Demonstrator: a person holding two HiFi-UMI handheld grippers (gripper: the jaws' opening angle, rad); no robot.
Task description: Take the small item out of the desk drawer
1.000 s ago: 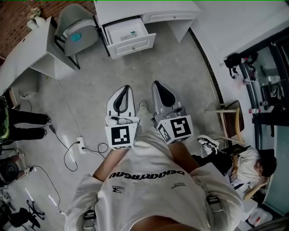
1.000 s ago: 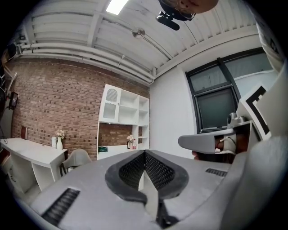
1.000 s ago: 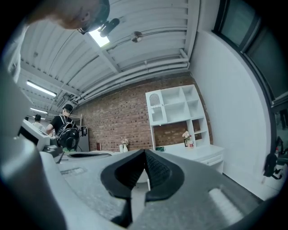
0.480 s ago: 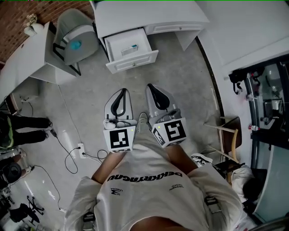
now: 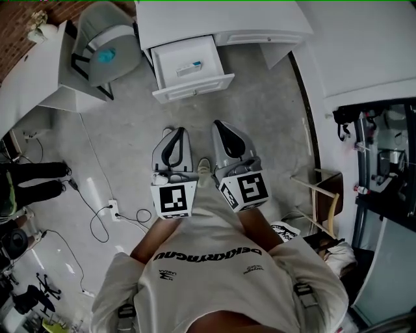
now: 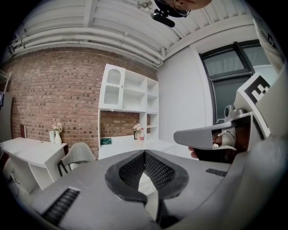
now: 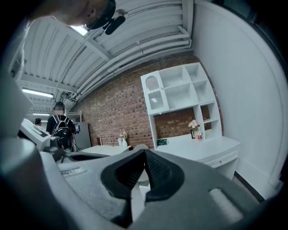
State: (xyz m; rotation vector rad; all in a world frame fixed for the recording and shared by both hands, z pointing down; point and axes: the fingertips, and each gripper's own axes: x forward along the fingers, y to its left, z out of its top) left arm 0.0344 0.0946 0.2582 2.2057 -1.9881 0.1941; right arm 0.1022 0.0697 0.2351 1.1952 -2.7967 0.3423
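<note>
The white desk (image 5: 195,19) stands at the top of the head view with its left drawer (image 5: 192,68) pulled out. A small white and teal item (image 5: 189,67) lies inside the drawer. My left gripper (image 5: 173,135) and right gripper (image 5: 225,130) are held side by side in front of my body, well short of the drawer, above the grey floor. Both are shut with nothing between their jaws. In the left gripper view the left gripper's (image 6: 145,155) pads meet at the tips; the right gripper (image 7: 144,154) looks the same in its own view.
A grey chair (image 5: 107,42) stands left of the drawer by a second white desk (image 5: 39,78). A power strip with cables (image 5: 116,211) lies on the floor at left. A wooden chair (image 5: 328,201) stands at right. A person's legs (image 5: 32,182) show at the far left.
I have stepped closer to the desk: the open drawer and desk sit slightly lower and nearer in the head view. Both grippers stay shut and side by side.
</note>
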